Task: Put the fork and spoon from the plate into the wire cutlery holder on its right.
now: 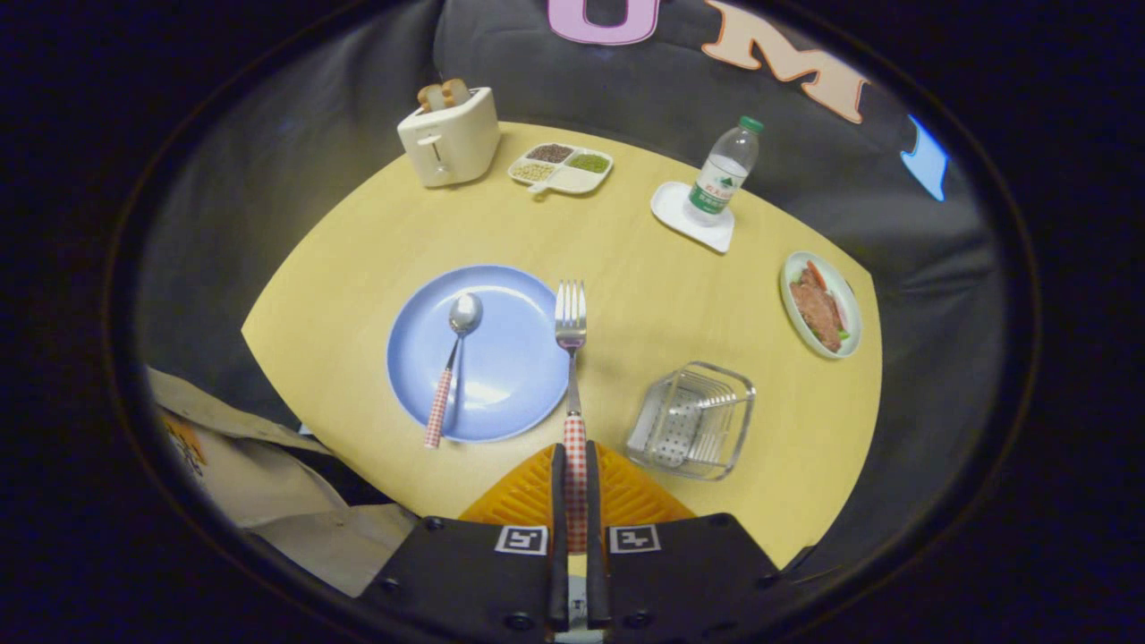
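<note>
Gripping fork point(572, 358) handle, jaws level, closed

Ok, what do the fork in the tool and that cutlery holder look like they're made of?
Fork: shiny bare metal tines and neck that glint, with a red-and-white checked handle, probably plastic or ceramic. The tool is shut on that handle. Cutlery holder: thin bright wire, likely chromed or stainless steel, open mesh with a perforated floor.

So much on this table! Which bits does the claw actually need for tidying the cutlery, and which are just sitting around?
Needed: fork, gripped by its checked handle in the claw; spoon lying on the blue plate; wire cutlery holder.

Just sitting: toaster, divided snack tray, water bottle on its white coaster, dish of food.
</note>
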Demonstrator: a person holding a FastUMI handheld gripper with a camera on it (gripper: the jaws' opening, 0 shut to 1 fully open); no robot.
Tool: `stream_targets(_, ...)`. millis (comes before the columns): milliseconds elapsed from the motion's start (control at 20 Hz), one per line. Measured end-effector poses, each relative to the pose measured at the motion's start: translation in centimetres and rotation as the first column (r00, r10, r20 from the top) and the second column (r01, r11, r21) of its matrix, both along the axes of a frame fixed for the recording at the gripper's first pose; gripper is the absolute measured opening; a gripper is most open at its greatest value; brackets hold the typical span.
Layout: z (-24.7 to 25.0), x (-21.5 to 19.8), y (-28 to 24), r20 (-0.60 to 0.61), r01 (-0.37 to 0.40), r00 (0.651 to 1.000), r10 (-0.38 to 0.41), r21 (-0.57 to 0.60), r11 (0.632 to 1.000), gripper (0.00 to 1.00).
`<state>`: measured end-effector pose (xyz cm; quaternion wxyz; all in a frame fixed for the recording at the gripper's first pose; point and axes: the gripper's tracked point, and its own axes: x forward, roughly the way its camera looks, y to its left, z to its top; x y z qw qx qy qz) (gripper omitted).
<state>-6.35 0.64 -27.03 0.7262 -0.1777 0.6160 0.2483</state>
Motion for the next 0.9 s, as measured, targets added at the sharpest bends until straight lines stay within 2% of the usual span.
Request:
stream_targets(350, 2.4, 2.0, -7.2, -0.064, -0.078, 0.995, 0.071, -0.113, 0.990, 0.11)
stream_targets(450, 2.4, 2.2, -9.0, -0.100, -0.122, 0.989, 0.107, -0.151, 0.981, 0.11)
stream_targets(650, 1.4, 1.7, -10.7, -0.207, -0.215, 0.963, 0.174, -0.193, 0.957, 0.11)
stream_targets(900, -0.8, 1.3, -12.0, -0.324, -0.289, 0.924, 0.205, -0.238, 0.927, 0.11)
